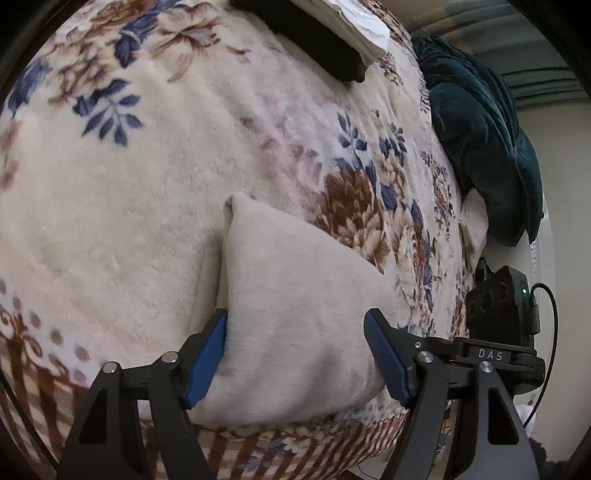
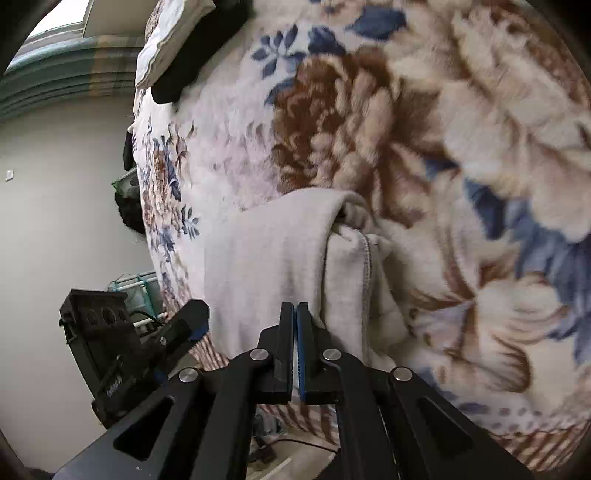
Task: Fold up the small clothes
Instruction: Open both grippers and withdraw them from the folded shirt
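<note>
A beige fleece cloth (image 1: 288, 266) lies folded on the floral blanket (image 1: 129, 203), near the bed's front edge. My left gripper (image 1: 295, 314) stands open and straddles it, one blue pad (image 1: 207, 358) against the cloth's left edge and the other on its right side. In the right wrist view the same cloth (image 2: 273, 258) shows a stitched hem and a fold at its right. My right gripper (image 2: 295, 306) is shut, its tips pinched on the cloth's near edge beside that fold. The left gripper's finger (image 2: 188, 317) shows at the cloth's left.
A dark teal bundle (image 1: 480, 147) lies at the bed's right side. At the far end sit a black object (image 1: 314, 40) and a white pillow (image 1: 354, 26). The blanket's checked border (image 1: 258, 454) marks the near edge, with floor and cables (image 2: 273, 443) below.
</note>
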{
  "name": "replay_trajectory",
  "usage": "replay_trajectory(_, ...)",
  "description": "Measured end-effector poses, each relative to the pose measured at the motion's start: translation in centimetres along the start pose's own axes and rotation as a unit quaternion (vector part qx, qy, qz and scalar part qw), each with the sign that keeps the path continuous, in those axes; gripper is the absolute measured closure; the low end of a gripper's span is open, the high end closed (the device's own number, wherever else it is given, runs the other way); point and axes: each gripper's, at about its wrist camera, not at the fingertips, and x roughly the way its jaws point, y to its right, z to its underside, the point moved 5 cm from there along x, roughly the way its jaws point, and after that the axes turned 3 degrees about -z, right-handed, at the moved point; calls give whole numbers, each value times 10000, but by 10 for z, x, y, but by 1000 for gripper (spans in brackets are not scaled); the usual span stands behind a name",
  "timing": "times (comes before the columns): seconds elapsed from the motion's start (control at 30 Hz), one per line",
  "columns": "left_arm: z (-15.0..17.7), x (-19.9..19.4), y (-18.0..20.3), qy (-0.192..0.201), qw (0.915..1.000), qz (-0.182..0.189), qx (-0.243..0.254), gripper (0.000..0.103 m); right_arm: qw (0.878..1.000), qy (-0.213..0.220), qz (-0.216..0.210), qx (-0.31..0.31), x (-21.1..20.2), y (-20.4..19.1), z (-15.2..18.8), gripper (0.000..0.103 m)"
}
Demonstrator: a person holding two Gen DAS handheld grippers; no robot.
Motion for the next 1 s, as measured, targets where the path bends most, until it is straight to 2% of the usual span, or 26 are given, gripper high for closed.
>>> replay_trajectory(0.13, 2, 5, 1, 13, 10000, 43, 5, 32, 9997, -48, -214, -47, 11, -6, 0, 101)
replay_trajectory(0.23, 4, 3, 1, 69, 10000, 11, 5, 32, 9998, -132, -51, 159, 14, 0, -1, 101)
replay_trajectory(0.3, 7, -5, 1, 242, 9991, -295, 156, 32, 9999, -93, 101, -81, 5, -7, -1, 101)
replay_trajectory(0.37, 11, -16, 5, 505, 9952, -717, 425, 32, 9995, -11, 208, -218, -6, -11, -1, 84)
replay_trajectory(0.43, 20, -29, 12, 764, 9887, -1081, 698, 32, 9999, -34, -108, -114, -15, -12, -2, 26)
replay_trajectory(0.47, 27, -35, 17, 885, 9849, -1236, 834, 32, 9997, -45, -233, -18, -18, -11, -2, 19)
replay_trajectory(0.53, 41, -46, 31, 1082, 9763, -1526, 1087, 32, 9996, -17, -258, 143, -30, -8, -3, 19)
replay_trajectory(0.63, 68, -59, 61, 1337, 9709, -1562, 1230, 30, 9989, -63, -387, 269, -42, -6, -1, 19)
replay_trajectory(0.77, 95, -41, 97, 1396, 9699, -1564, 1237, 30, 9979, -181, -570, 255, -59, -7, 4, 19)
replay_trajectory(0.9, 107, -7, 101, 1376, 9733, -1687, 730, 30, 9975, -296, -636, -20, -69, -8, -3, 20)
replay_trajectory(1.0, 110, 14, 95, 1481, 9695, -1914, 377, 30, 9948, -635, -730, -313, -58, -14, -12, 44)
